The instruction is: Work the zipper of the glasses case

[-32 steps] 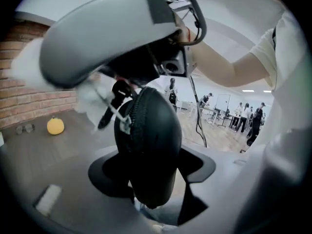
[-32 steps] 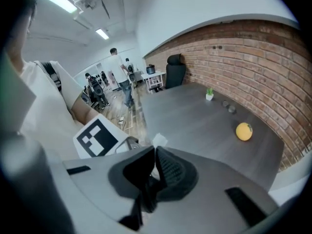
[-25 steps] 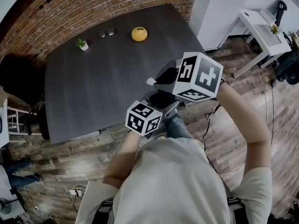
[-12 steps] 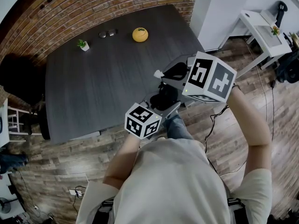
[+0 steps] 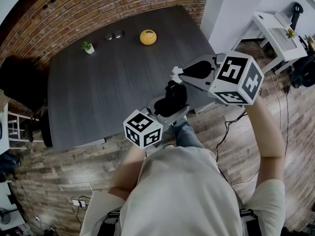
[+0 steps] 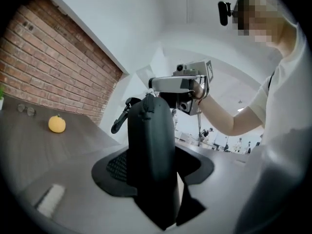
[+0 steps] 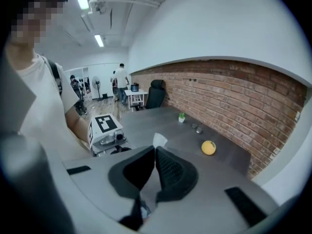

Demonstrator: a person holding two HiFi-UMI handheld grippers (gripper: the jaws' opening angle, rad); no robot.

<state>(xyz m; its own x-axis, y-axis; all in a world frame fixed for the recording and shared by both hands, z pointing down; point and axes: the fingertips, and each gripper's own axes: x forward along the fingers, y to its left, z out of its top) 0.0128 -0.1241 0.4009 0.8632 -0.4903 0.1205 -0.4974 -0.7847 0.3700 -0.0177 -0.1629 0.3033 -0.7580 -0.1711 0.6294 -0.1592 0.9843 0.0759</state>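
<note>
A black glasses case [image 5: 174,96] stands upright above the near edge of the dark table [image 5: 98,92]. My left gripper [image 5: 166,107] is shut on its lower part. In the left gripper view the case [image 6: 151,135] fills the gap between the jaws of the left gripper [image 6: 156,167], and a black strap [image 6: 121,119] hangs off its top left. My right gripper [image 5: 178,73] comes in from the right, level with the case's top. It is shut on a small white zipper pull tab [image 5: 175,71]. That tab [image 7: 159,140] shows at the tips of the right gripper [image 7: 155,150].
On the far side of the table lie an orange fruit [image 5: 147,36], a small potted plant [image 5: 87,46] and two small dark round objects [image 5: 113,35]. A black chair [image 5: 19,82] stands at the left and a white side table [image 5: 275,28] at the far right. Cables trail on the wooden floor.
The right gripper has moved right and up along the case's top, carrying the white tab with it. The left gripper's cube has shifted slightly left, still holding the case.
</note>
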